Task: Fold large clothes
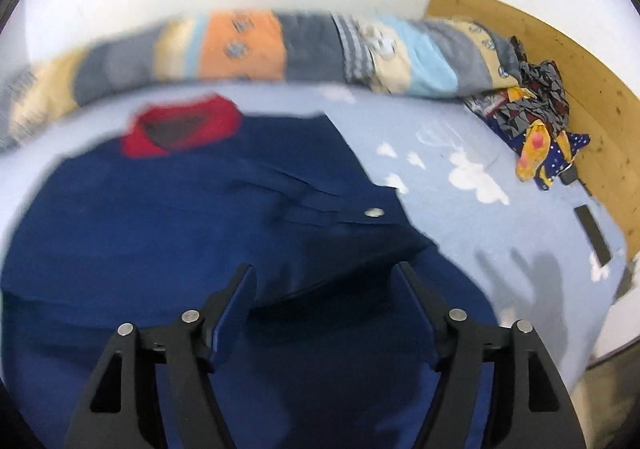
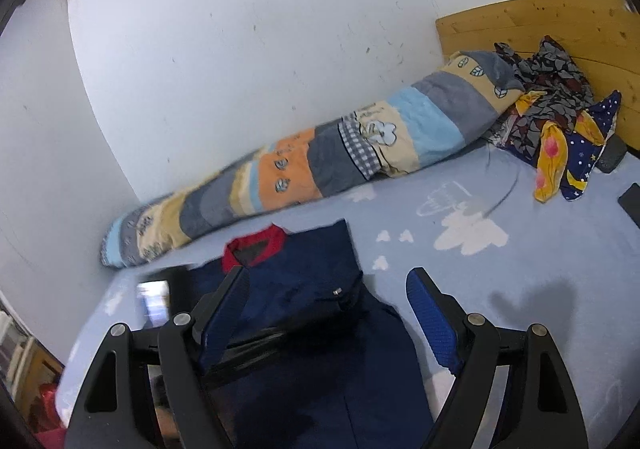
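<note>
Basically, the navy jacket [image 1: 168,217] is laid on the bed [image 2: 500,269] at lower centre, part-folded, both left tongs [image 1: 326,275] and right tongs [image 2: 326,279] spread wide and empty; an edge probably gets pinched next.

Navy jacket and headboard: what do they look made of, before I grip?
Navy jacket: woven cloth, matte, probably cotton or a blend; it creases softly, carries a shiny metal snap, and has a red collar. Headboard: light wood, likely pine, with visible knots and grain under a smooth finish.
</note>
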{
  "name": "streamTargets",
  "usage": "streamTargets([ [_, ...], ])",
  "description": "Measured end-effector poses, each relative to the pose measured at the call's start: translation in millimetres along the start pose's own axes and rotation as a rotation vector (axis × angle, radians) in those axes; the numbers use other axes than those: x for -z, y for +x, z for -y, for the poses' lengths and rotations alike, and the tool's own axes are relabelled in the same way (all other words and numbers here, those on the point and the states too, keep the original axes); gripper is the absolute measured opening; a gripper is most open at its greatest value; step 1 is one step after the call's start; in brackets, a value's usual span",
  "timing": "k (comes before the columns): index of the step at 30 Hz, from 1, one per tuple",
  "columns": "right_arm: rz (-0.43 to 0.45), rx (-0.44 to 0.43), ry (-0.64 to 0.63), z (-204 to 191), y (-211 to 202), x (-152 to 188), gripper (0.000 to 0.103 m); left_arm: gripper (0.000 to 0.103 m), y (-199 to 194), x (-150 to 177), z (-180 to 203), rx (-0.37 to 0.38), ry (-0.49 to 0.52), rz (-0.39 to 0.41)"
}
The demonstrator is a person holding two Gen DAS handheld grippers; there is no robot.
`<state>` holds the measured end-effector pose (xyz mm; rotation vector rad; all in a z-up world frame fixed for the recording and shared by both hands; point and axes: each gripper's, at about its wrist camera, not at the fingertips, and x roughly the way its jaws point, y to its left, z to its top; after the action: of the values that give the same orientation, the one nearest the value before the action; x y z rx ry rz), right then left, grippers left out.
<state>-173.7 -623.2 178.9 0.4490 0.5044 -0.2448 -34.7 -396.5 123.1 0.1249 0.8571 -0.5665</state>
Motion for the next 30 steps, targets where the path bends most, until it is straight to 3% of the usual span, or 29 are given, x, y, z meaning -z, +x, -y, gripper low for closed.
streamTargets([
  [5, -0.006, 0.049, -0.126, -26.9, 3.4, 13.3, 0.083, 0.077, -72.5, 35.3, -12.8, -0.197, 0.063, 0.108],
  [12, -0.076, 0.067, -0.283, -83.4, -4.6, 58.5, 0.083, 0.078, -146.0, 102.6, -21.0, -0.312, 0.065, 0.135],
  [19, -0.092, 0.051, -0.406, -131.2, -54.1, 101.4, 0.082, 0.078, -227.6, 166.4, -26.4, -0.327, 0.039, 0.159],
  [30, -0.001, 0.086, -0.565, -178.2, -116.7, 114.6, 0.085, 0.078, -298.4, 194.1, -23.5, -0.317, 0.020, 0.257],
])
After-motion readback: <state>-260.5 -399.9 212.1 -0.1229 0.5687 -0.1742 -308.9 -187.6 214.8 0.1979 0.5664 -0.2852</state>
